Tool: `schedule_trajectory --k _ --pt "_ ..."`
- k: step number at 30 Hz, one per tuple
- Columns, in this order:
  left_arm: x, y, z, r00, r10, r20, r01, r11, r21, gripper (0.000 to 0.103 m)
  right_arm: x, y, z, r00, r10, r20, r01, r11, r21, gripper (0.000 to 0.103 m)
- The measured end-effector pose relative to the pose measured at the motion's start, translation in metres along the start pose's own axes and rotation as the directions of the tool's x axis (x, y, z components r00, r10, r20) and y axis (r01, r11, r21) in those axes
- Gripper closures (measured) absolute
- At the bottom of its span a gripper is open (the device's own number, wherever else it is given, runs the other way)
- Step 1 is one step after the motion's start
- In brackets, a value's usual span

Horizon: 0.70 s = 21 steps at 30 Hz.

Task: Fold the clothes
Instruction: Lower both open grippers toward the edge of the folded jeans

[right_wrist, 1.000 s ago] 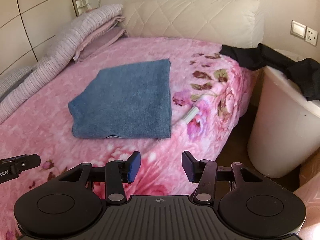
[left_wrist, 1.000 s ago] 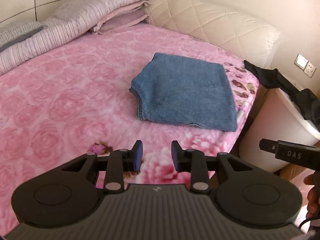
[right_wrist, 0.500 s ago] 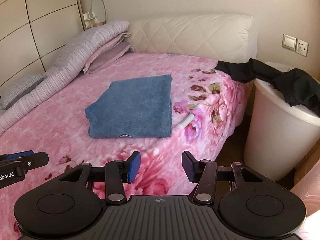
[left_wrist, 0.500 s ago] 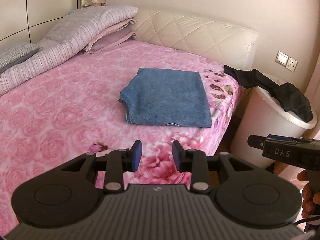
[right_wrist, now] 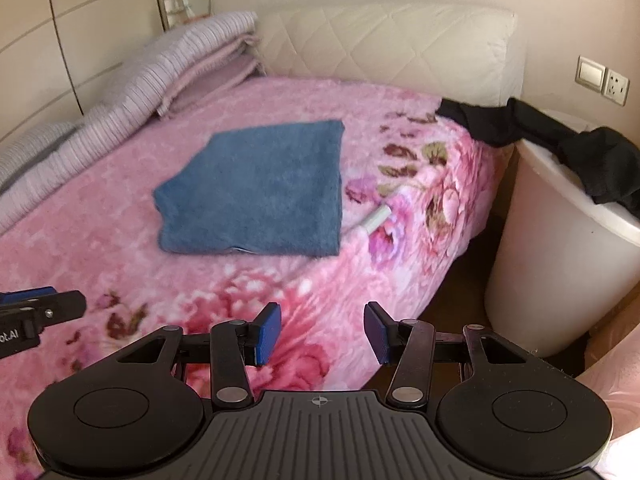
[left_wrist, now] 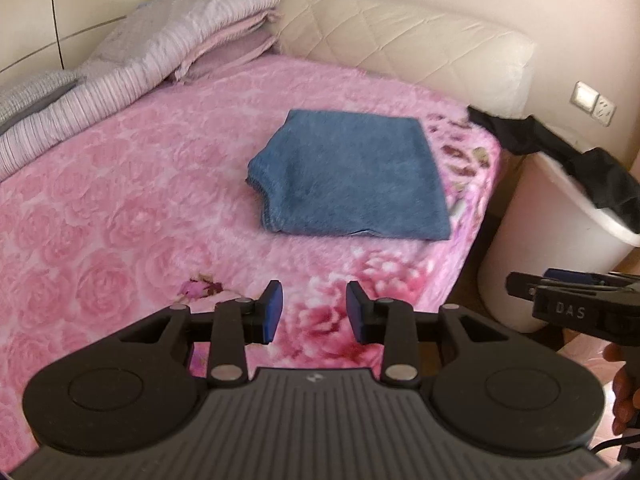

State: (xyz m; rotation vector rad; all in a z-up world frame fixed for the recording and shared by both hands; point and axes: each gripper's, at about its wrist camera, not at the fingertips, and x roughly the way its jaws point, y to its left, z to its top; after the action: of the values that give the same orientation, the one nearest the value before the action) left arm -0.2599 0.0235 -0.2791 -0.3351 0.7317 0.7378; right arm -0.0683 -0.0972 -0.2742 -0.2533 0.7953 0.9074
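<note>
Blue terry cloth, a folded garment (left_wrist: pixel 352 176), lies flat as a neat rectangle on the pink rose-patterned bed (left_wrist: pixel 120 208), near the bed's right-hand corner, so it already lies as the task wants it; whether more folds are due on it I cannot judge from here. Working left to right: my left gripper (left_wrist: pixel 314 312) hovers above the blanket with its jaws spread and nothing between them, and the blue garment sits ahead of it and a little to the right, well apart. Its long axis, as I read it, runs away from me toward the quilted headboard (left_wrist: pixel 400 44). My right gripper (right_wrist: pixel 322 334) hovers near the bed's edge, jaws likewise spread and bare, and from there the same garment lies ahead and to the left. Neither gripper looks clearly nearer. A small white tube (right_wrist: pixel 376 220) lies just beside the garment's right edge. Further right, a black garment (right_wrist: pixel 532 128) drapes from the bed corner over the rim of a white bin (right_wrist: pixel 560 272), unfolded, and the right gripper is the nearer of the two to it.
</note>
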Motion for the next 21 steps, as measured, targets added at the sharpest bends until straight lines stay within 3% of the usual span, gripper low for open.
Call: schedule_trajectory --k 6,15,18,21 --pt "0.05 0.011 0.016 0.998 0.036 -0.059 -0.035 0.999 0.004 0.072 0.047 -0.006 0.013 0.998 -0.022 -0.052 0.023 1.0 0.018 0.053" --pt "0.094 0.023 0.04 0.996 0.056 -0.068 -0.055 0.998 0.011 0.072 0.089 0.0 0.036 0.998 -0.011 -0.06 0.011 1.0 -0.008 0.053" --pt "0.105 0.03 0.051 1.0 0.011 -0.026 -0.011 1.0 0.004 0.073 0.1 -0.006 0.05 1.0 -0.013 -0.026 0.012 1.0 -0.004 0.053" --pt "0.121 0.043 0.07 0.996 -0.084 0.031 0.084 0.996 -0.005 0.073 0.115 -0.017 0.074 0.999 -0.004 0.046 0.004 1.0 0.006 0.053"
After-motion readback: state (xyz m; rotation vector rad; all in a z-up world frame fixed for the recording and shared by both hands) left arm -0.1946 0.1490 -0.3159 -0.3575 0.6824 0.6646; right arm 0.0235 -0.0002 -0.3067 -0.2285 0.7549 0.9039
